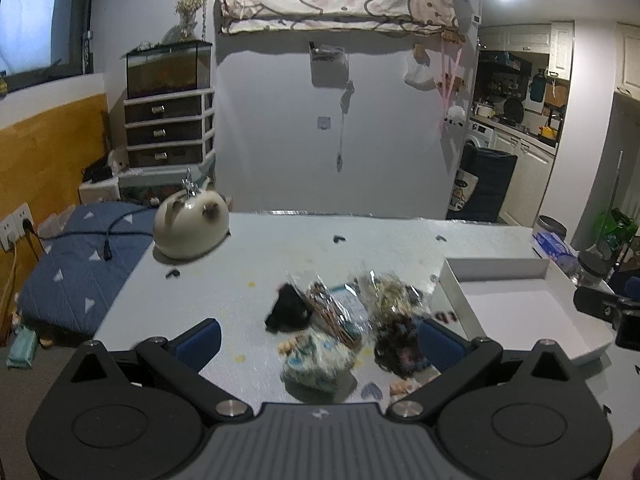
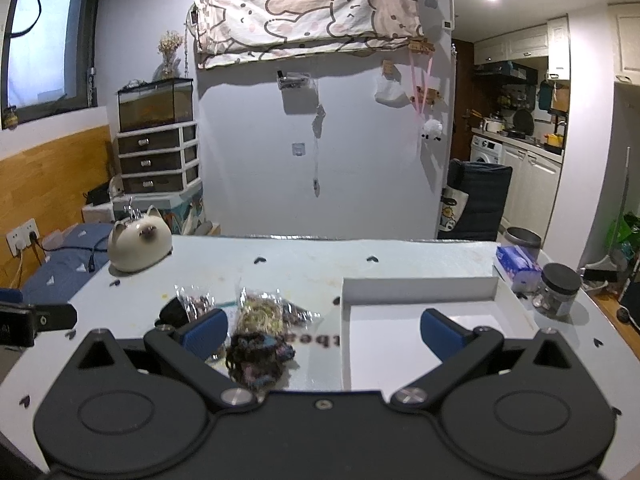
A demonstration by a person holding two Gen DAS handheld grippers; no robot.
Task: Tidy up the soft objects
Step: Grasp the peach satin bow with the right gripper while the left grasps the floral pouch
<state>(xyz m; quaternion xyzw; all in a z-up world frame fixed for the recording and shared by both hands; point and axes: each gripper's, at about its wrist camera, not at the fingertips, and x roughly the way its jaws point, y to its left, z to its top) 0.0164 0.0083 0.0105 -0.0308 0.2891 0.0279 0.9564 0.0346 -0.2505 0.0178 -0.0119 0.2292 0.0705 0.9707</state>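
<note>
White tray (image 2: pixel 420 292) looks clear inside; clutter pile (image 2: pixel 256 332) crowds the table (image 2: pixel 300 268) beside it.

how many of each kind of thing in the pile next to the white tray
clear bags: 2
loose soft bundles: 3
total: 5, as far as the blur lets me tell

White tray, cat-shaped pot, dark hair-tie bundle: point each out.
White tray (image 2: pixel 420 292), right wrist view, on its far wall.
Cat-shaped pot (image 1: pixel 192 228), left wrist view, on its body.
Dark hair-tie bundle (image 2: pixel 256 356), right wrist view, on its middle.
</note>
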